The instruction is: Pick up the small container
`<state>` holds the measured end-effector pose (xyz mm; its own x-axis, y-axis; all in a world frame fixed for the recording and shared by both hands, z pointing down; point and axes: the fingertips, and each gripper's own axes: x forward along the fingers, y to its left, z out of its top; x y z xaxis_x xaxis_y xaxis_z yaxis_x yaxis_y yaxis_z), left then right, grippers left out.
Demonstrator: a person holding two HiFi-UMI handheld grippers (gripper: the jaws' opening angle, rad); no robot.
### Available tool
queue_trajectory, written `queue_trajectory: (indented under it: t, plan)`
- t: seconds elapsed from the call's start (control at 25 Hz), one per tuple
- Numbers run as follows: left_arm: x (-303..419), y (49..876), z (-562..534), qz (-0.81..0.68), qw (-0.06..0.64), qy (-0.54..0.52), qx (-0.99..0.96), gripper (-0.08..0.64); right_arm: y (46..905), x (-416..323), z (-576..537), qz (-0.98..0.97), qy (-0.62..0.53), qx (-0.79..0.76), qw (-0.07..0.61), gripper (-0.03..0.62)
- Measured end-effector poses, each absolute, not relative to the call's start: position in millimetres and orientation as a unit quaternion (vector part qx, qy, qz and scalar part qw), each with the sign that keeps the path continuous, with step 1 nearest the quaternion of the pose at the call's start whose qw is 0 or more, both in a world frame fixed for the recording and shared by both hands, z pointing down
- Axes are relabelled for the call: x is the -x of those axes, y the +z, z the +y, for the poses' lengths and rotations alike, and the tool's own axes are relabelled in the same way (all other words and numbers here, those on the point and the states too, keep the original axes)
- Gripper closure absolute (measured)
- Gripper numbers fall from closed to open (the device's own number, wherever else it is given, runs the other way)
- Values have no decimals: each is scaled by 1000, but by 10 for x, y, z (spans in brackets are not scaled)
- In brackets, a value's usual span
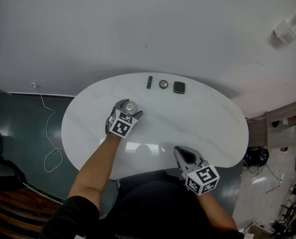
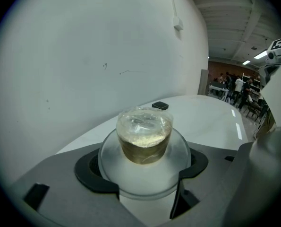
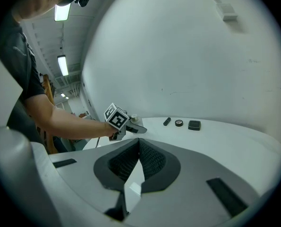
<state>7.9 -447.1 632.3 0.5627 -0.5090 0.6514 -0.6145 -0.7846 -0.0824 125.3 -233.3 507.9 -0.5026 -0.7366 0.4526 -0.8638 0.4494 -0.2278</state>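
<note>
The small container (image 1: 130,106) is a clear round pot with pale yellowish contents, a wrinkled film top and a wide clear disc around it (image 2: 144,141). My left gripper (image 1: 130,107) is shut on it, the black pads (image 2: 90,171) pressing the disc from both sides over the left half of the white oval table (image 1: 207,126). I cannot tell whether the pot rests on the tabletop or hangs just above it. My right gripper (image 1: 180,152) is shut on nothing at the table's near edge, its ribbed pads (image 3: 149,157) meeting. The right gripper view also shows the left gripper (image 3: 126,124).
Three small things lie in a row at the table's far edge: a black stick (image 1: 149,82), a round dark disc (image 1: 163,84) and a black square pad (image 1: 179,87). A white wall rises right behind them. A white cable (image 1: 48,133) lies on the dark floor at left.
</note>
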Motion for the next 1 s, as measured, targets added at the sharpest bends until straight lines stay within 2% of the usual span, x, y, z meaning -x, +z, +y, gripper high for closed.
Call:
queue_trajectory:
  t: [1.0]
  plan:
    - [271,5265,-3788,-326,65,295,-896,213,4791,-868,-2849,-882,174,-419,126,596]
